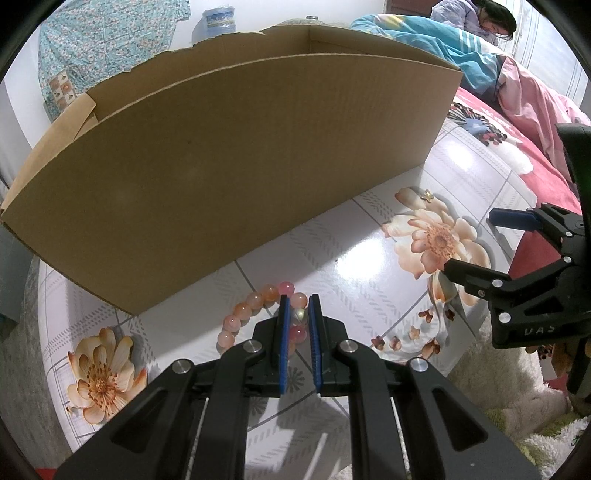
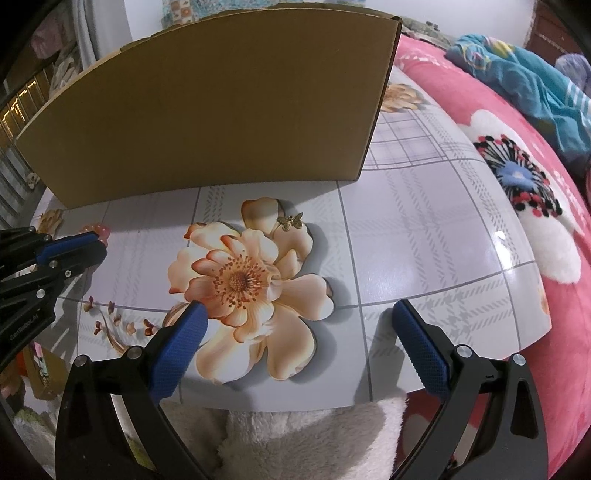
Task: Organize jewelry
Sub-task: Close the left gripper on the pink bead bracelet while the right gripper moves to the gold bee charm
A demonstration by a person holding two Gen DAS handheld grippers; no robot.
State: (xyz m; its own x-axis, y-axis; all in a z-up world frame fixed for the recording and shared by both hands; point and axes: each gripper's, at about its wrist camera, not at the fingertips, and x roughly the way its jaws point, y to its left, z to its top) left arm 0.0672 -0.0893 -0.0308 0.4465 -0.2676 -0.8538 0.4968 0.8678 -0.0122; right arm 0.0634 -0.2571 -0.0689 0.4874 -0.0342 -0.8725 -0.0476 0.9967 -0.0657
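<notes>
A bracelet of pink and orange beads (image 1: 242,312) lies on the floral table top just in front of the cardboard box (image 1: 236,147). My left gripper (image 1: 299,301) is shut on it, its blue pads pinching beads on the bracelet's right side. In the right wrist view the same gripper (image 2: 92,238) enters from the left with a pink bead (image 2: 102,229) at its tip. A small gold butterfly piece (image 2: 291,221) rests on a printed petal, also visible from the left wrist as the butterfly (image 1: 427,195). My right gripper (image 2: 299,308) hovers open over the table's near edge, well short of the butterfly, and holds nothing.
The tall box wall (image 2: 221,110) blocks the back of the table (image 2: 424,236). A red flowered blanket (image 2: 517,177) lies to the right, and white fluffy fabric (image 2: 314,435) sits below the table's edge. A person (image 1: 491,18) lies on the bed behind. The right gripper (image 1: 471,242) stands at the table's right side.
</notes>
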